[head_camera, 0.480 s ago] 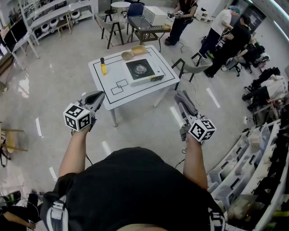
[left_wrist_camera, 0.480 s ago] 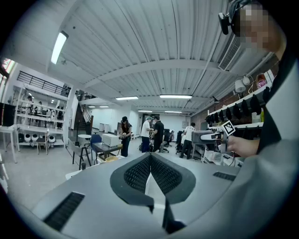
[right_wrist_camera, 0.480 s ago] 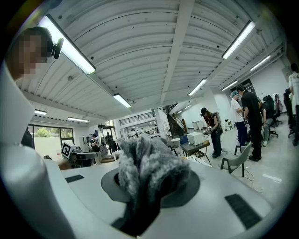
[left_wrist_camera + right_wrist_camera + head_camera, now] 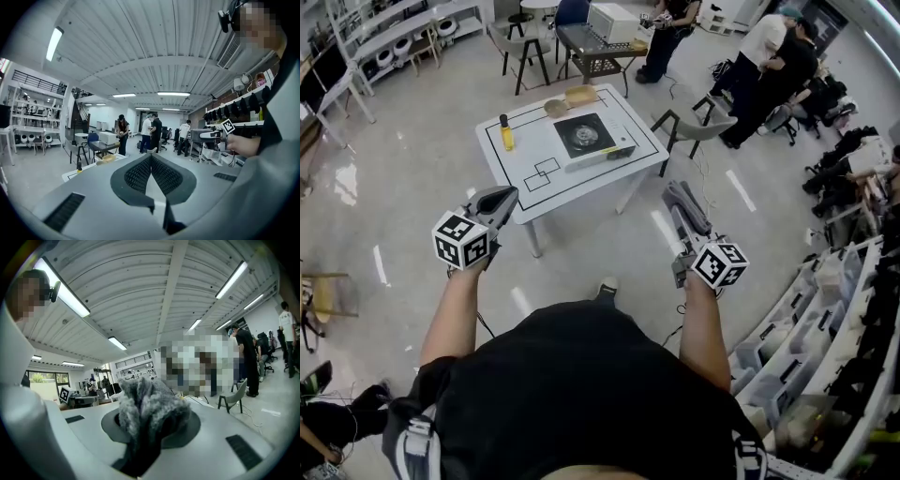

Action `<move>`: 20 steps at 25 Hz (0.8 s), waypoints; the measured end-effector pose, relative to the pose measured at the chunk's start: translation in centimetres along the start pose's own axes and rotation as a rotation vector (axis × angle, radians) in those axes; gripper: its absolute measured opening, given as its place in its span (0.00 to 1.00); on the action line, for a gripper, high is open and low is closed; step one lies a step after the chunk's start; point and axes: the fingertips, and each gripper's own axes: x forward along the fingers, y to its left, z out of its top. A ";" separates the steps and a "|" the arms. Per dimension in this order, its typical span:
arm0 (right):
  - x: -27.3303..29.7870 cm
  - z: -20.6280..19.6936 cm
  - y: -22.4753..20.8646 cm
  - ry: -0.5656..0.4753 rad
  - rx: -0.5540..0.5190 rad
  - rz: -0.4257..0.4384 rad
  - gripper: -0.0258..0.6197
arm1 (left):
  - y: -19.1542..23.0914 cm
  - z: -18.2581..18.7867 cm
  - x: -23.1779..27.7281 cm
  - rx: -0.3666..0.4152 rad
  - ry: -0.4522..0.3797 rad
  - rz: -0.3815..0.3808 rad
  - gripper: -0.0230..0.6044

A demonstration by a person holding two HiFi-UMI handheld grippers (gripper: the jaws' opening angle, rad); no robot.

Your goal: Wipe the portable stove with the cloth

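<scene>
Currently clamping grey fuzzy cloth (image 4: pixel 145 401) between fingers of right gripper (image 4: pixel 152 417), tuft bulging past tips; left gripper (image 4: pixel 150 159) pressed together, empty.

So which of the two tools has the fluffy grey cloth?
The right tool: a fluffy grey cloth is pinched between its jaws. The left tool is shut with nothing in it.

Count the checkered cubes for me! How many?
2. The left cube sits on the left tongs, the right cube on the right tongs. None seem hidden.
</scene>
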 end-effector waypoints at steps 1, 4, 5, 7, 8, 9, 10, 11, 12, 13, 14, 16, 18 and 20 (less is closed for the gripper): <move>0.1 -0.1 -0.4 0.000 0.007 -0.005 0.22 | 0.1 0.0 0.3 -0.001 0.000 0.001 0.07; 0.8 -0.3 -1.6 0.006 0.014 -0.009 0.22 | 0.6 -0.1 1.4 -0.005 0.000 0.005 0.07; 1.2 -0.4 -2.0 0.009 0.015 -0.007 0.22 | 0.8 -0.2 1.8 -0.005 0.002 0.007 0.07; 2.1 -0.6 -2.9 0.018 0.016 -0.001 0.22 | 1.2 -0.4 2.7 -0.008 0.008 0.013 0.07; 2.6 -0.8 -3.3 0.025 0.016 0.003 0.22 | 1.4 -0.5 3.2 -0.010 0.012 0.017 0.07; 3.1 -0.9 -3.8 0.032 0.016 0.006 0.22 | 1.7 -0.6 3.6 -0.012 0.017 0.021 0.07; 3.6 -0.9 -4.3 0.039 0.014 0.008 0.22 | 1.9 -0.7 4.2 -0.012 0.022 0.024 0.07; 4.2 -0.9 -4.9 0.044 0.011 0.010 0.22 | 2.2 -0.7 4.9 -0.011 0.028 0.026 0.07; 4.9 -0.9 -5.7 0.049 0.010 0.012 0.22 | 2.5 -0.7 5.7 -0.007 0.033 0.029 0.07; 5.6 -0.8 -6.4 0.055 0.011 0.014 0.22 | 2.8 -0.7 6.5 -0.004 0.039 0.032 0.07; 6.3 -0.8 -7.1 0.063 0.014 0.018 0.22 | 3.1 -0.6 7.2 -0.004 0.045 0.037 0.07; 7.6 -0.9 -8.5 0.081 0.018 0.025 0.22 | 3.7 -0.7 8.5 -0.011 0.057 0.049 0.07; 9.1 -0.7 -10.0 0.093 0.014 0.031 0.22 | 4.5 -0.7 10.0 -0.019 0.064 0.058 0.07; 10.6 -0.4 -11.5 0.099 0.008 0.039 0.22 | 5.4 -0.9 11.6 -0.022 0.070 0.067 0.07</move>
